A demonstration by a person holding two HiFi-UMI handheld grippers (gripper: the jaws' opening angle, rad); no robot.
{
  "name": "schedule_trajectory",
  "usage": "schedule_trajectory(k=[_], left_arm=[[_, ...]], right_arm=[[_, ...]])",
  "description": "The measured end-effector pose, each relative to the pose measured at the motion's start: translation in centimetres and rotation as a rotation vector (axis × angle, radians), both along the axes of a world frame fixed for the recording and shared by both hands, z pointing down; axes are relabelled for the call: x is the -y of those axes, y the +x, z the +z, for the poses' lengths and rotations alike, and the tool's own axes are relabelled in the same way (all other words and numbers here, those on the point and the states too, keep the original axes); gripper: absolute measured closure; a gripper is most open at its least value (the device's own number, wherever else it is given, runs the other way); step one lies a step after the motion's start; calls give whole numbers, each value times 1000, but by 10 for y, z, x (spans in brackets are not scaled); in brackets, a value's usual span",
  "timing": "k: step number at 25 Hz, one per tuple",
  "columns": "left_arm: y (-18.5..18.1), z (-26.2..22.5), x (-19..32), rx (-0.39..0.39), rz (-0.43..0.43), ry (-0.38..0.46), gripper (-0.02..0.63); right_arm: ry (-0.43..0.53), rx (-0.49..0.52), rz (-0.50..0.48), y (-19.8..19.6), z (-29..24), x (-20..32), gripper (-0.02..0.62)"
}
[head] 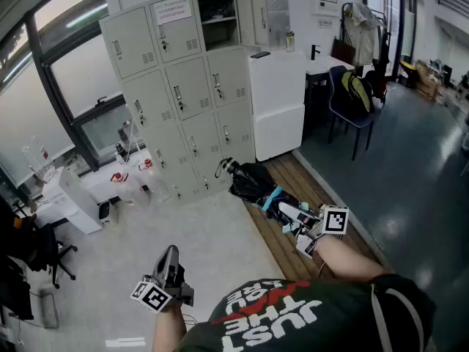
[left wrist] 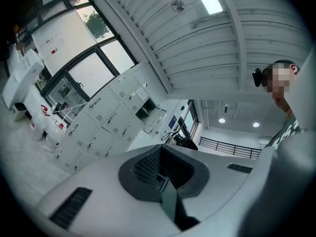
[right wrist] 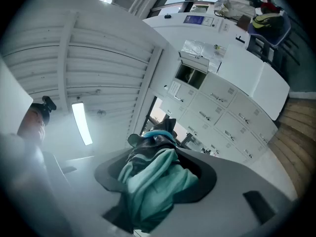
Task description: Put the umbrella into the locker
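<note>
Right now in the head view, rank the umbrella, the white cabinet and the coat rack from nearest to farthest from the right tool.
1. umbrella, gripped in the right tool.
2. white cabinet, ahead, right of the lockers.
3. coat rack, far back, upper right.

The bank of pale grey metal lockers at upper centre looked smooth and satin-painted; the folded black-and-teal cloth umbrella at centre was creased, faintly glossy; the brown slatted wooden floor strip looked matt; the dark grey floor at right shone.
</note>
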State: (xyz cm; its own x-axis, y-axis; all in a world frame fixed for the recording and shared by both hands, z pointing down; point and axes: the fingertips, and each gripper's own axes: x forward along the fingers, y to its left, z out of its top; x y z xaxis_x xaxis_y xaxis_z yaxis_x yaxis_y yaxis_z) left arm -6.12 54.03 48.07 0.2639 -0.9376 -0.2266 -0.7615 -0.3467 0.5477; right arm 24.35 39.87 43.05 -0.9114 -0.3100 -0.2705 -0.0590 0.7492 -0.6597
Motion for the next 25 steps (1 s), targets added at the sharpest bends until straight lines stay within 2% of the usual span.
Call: schedule_trajectory(k=[16,25], left_arm=[[35,-2,13,20,12,-11,597],[70,-19,41,77,-21,3,597]], right_arm=[[15,-26,35,35,0,13,350],[85,-79,113,73,-18,60,354]])
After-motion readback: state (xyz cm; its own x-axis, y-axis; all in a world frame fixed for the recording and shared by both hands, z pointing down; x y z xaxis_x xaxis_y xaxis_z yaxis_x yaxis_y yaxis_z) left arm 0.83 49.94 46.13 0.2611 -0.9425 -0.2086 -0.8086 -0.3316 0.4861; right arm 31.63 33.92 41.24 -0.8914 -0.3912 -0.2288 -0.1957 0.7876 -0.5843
